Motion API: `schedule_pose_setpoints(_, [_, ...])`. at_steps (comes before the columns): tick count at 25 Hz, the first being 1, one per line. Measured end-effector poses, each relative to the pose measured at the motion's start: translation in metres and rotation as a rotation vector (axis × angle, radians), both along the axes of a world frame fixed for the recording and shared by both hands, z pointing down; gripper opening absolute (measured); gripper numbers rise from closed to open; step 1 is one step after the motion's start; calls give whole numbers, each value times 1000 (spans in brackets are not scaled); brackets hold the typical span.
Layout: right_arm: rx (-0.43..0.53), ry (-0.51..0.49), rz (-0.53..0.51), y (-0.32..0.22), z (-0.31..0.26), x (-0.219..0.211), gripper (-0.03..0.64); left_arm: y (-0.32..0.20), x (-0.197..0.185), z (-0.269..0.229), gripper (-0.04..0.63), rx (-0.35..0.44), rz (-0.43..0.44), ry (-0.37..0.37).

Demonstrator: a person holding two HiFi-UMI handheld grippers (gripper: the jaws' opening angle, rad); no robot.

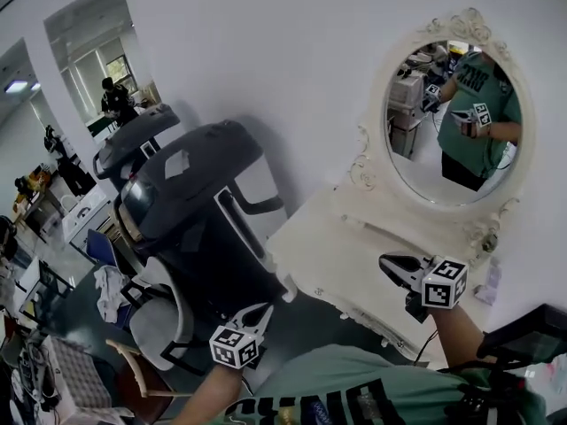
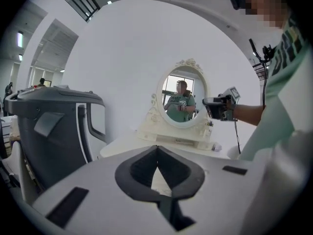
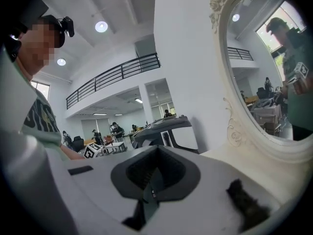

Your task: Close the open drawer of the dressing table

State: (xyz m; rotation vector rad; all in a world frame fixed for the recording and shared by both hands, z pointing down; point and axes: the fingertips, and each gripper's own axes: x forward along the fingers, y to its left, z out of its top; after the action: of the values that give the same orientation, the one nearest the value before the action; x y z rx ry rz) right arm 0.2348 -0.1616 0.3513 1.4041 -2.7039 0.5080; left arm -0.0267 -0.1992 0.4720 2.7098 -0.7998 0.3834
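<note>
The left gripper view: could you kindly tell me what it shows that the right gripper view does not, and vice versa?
Only the left gripper view shows the whole oval mirror standing on the dressing table, and the right gripper held up to its right. Only the right gripper view shows the left gripper, low at the left, and the person's left forearm. Both show the dark grey machine, the white wall, the mirror's ornate frame with the person reflected, and their own jaws shut on nothing.

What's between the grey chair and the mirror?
Nothing. Left gripper view shows only bare white wall between the grey chair and the mirror, with the bare left end of the dressing table below.
</note>
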Motion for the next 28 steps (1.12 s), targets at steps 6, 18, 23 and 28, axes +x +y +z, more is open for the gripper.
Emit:
schedule_pose_setpoints(6, [52,46,8,1,-18,66,11,-13,73,-47,9,61,28,74])
schedule_pose_setpoints(18, [44,19,111,21,2,172,11,-7,227,-79,9,75,250,97])
schedule_pose_setpoints(23, [35,-5,215,28,10,195,11,-17,259,-89,9,101,365,105])
schedule_pose_setpoints(28, [31,16,323,19,9,192,11,-43,276,-102,9,109,494,166])
